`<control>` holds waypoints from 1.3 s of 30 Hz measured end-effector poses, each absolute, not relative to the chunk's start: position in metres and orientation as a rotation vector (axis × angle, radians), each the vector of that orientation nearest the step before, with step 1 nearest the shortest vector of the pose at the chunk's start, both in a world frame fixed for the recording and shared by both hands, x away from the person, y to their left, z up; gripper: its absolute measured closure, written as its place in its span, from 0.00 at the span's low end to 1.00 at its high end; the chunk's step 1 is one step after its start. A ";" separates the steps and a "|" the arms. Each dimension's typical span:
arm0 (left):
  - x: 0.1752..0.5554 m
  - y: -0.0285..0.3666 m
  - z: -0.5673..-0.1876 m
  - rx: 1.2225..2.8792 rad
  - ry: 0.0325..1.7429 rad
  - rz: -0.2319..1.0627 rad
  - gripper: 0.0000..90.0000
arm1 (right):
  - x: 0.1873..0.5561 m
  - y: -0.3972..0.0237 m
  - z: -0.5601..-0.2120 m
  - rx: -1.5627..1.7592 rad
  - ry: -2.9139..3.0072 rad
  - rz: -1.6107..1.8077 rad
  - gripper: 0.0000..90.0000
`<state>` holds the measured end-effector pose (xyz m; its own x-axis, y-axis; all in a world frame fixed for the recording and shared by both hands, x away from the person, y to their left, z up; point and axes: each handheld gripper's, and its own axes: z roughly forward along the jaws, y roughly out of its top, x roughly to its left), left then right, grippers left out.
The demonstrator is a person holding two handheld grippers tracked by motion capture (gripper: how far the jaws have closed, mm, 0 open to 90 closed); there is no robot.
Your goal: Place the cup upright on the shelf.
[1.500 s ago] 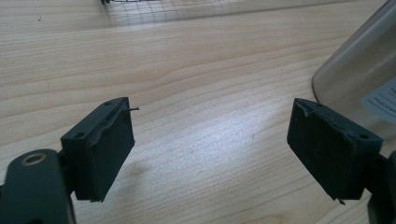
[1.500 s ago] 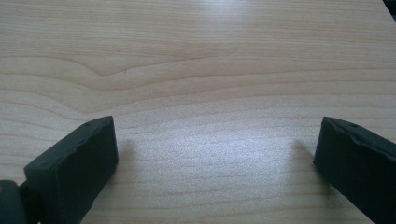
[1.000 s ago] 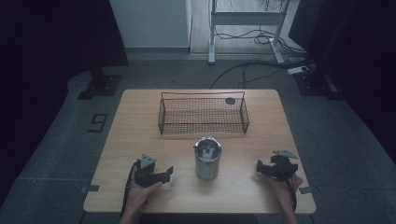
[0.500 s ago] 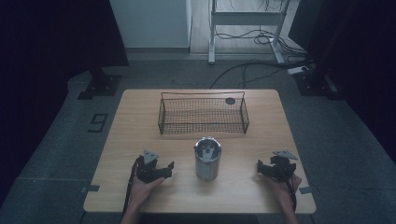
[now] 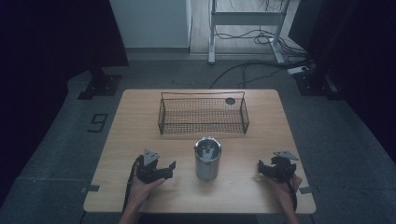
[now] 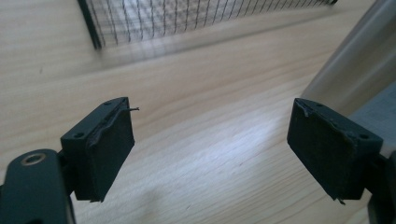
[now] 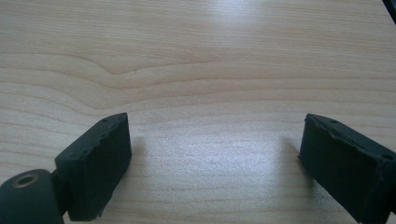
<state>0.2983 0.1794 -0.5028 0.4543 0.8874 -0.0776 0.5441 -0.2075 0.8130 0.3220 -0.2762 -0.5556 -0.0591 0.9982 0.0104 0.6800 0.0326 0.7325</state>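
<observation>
On your wooden table (image 5: 140, 130): one black wire basket (image 5: 203, 113) toward the far side, and one upright metal can (image 5: 207, 158) near the middle of the near half, well apart from the basket. Your left gripper (image 5: 161, 169), jaws spread wide with nothing between them, sits just left of the can, whose side shows at the right edge of the left gripper view (image 6: 355, 70). Your right gripper (image 5: 267, 169), jaws likewise wide apart and empty, rests over bare tabletop near the near right corner.
</observation>
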 end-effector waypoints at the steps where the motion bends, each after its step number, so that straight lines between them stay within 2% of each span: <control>1: 0.298 0.179 -0.503 1.885 1.205 0.528 0.16 | 0.322 -0.276 -0.556 1.698 1.792 0.792 0.10; 17: 0.287 0.158 -0.459 1.835 1.109 0.487 0.14 | 0.322 -0.277 -0.556 1.696 1.793 0.795 0.11; 39: 0.285 0.119 -0.448 1.877 1.014 0.422 0.12 | 0.321 -0.277 -0.555 1.702 1.785 0.793 0.12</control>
